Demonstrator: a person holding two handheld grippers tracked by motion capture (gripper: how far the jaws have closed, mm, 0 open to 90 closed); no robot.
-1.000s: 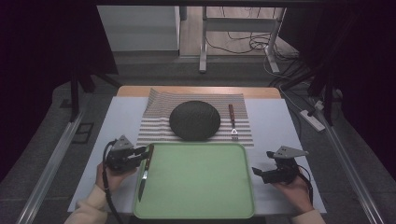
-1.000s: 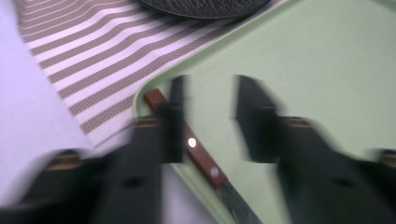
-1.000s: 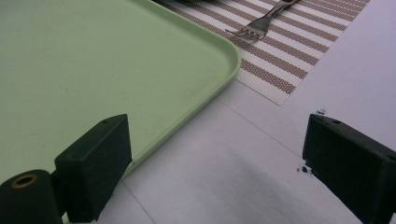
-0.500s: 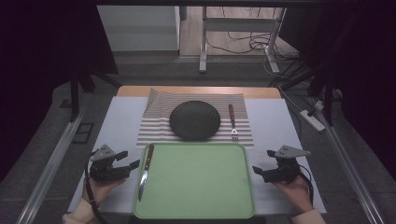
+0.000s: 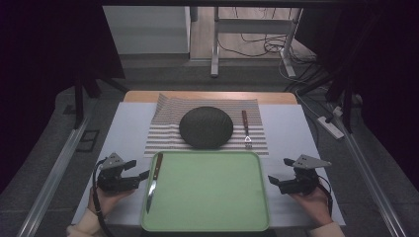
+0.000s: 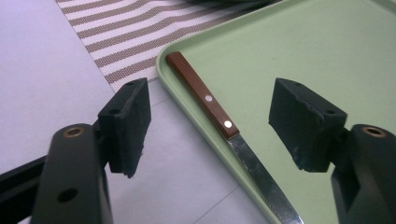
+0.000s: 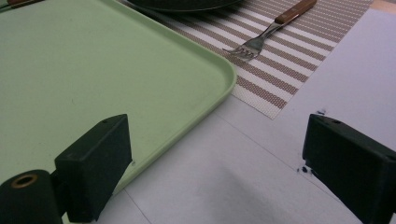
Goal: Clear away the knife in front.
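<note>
One knife (image 5: 153, 180) lies on one green tray (image 5: 207, 222); both grippers empty.

room dim; floor (image 5: 163, 74) grey; desk legs (image 5: 215, 42) behind; cables (image 5: 247, 44) on floor; power strip (image 5: 330, 126) right

High view looking forward-down over whole table; each gripper view riding low, close, facing inward across green tray (image 5: 207, 197); all sharing tray and striped mat (image 5: 163, 133).

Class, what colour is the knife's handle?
Reddish-brown wood with two silver rivets on the knife, clearest in the left gripper view.
</note>
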